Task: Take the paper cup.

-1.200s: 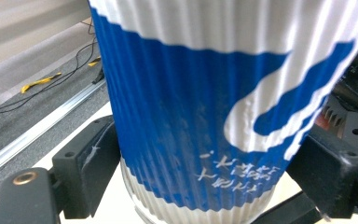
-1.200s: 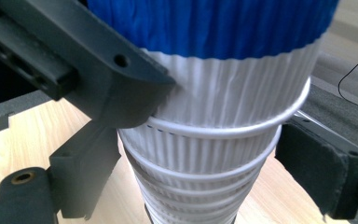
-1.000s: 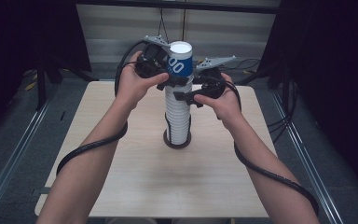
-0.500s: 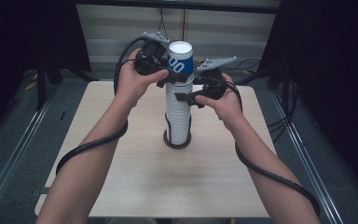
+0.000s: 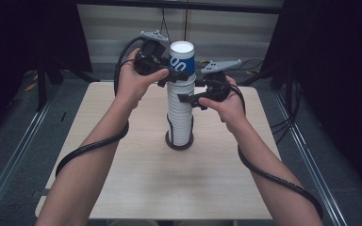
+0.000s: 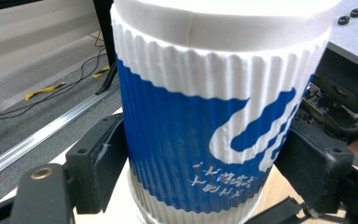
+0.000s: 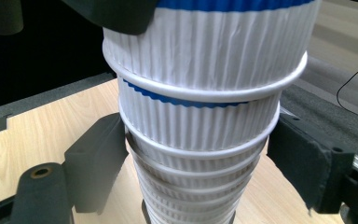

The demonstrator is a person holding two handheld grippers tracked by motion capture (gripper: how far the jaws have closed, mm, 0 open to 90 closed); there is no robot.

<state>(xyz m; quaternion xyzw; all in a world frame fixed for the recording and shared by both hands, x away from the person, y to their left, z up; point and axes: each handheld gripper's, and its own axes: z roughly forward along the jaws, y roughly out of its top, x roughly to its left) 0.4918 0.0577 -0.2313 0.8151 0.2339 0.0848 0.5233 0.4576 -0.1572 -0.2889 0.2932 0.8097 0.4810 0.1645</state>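
Observation:
A tall stack of ribbed white paper cups stands upside down on a dark ring at the middle of the table. Its top cup is blue and white. My left gripper is shut on that top cup, one pad on each side. My right gripper is lower, around the stack just under the top cup. Its jaws have just been closing with the stack between them, and both pads touch the cup rims.
The light wooden table has bare surface all around the stack. Black cables trail from both grippers along the forearms to the table's near edge. Metal floor rails run along both sides, with dark curtains beyond.

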